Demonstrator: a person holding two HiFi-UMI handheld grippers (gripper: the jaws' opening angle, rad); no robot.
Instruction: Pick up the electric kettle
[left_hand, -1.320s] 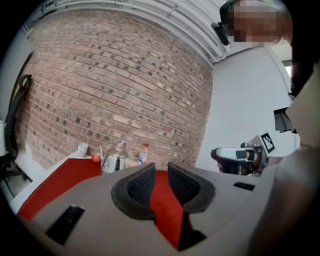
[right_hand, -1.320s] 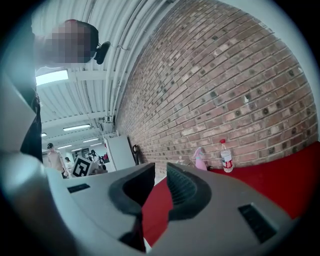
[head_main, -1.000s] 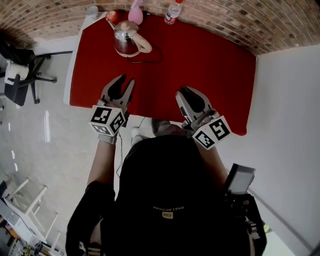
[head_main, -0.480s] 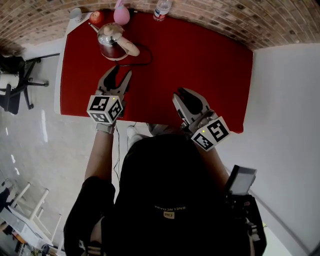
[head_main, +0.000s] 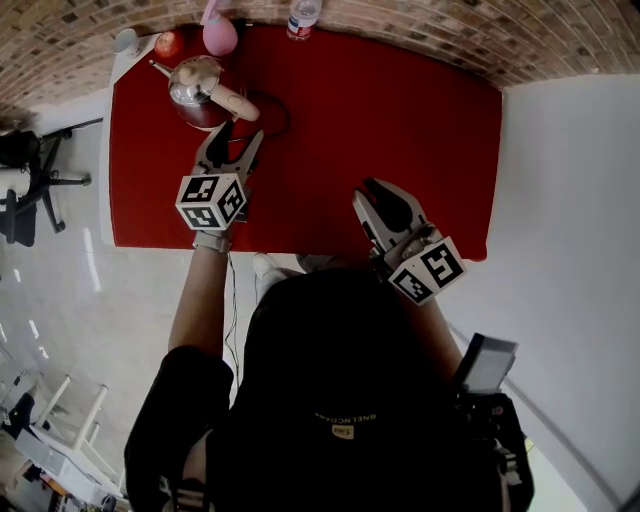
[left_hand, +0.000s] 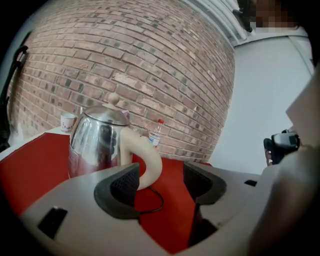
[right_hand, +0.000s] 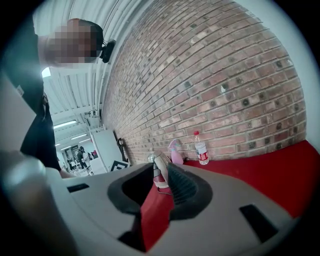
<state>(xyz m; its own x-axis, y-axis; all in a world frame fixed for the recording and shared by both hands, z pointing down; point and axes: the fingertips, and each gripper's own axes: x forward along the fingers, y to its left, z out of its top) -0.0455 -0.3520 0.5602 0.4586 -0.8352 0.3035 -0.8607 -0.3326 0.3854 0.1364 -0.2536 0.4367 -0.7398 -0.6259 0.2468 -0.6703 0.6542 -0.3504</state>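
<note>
The steel electric kettle with a cream handle stands at the far left of the red table. My left gripper is just short of the handle, its jaws opening wide and nothing between them. In the left gripper view the kettle and its handle loom just past the left gripper, apart from the pads. My right gripper hovers over the table's near edge with only a narrow gap between its jaws, holding nothing. The right gripper view shows the kettle far off beyond the right gripper.
A black cord loops beside the kettle. Along the brick wall stand a white cup, a red apple, a pink spray bottle and a water bottle. An office chair is on the floor at left.
My left gripper has moved forward to the kettle's handle and its jaws have spread wider. The right gripper has shifted slightly forward.
</note>
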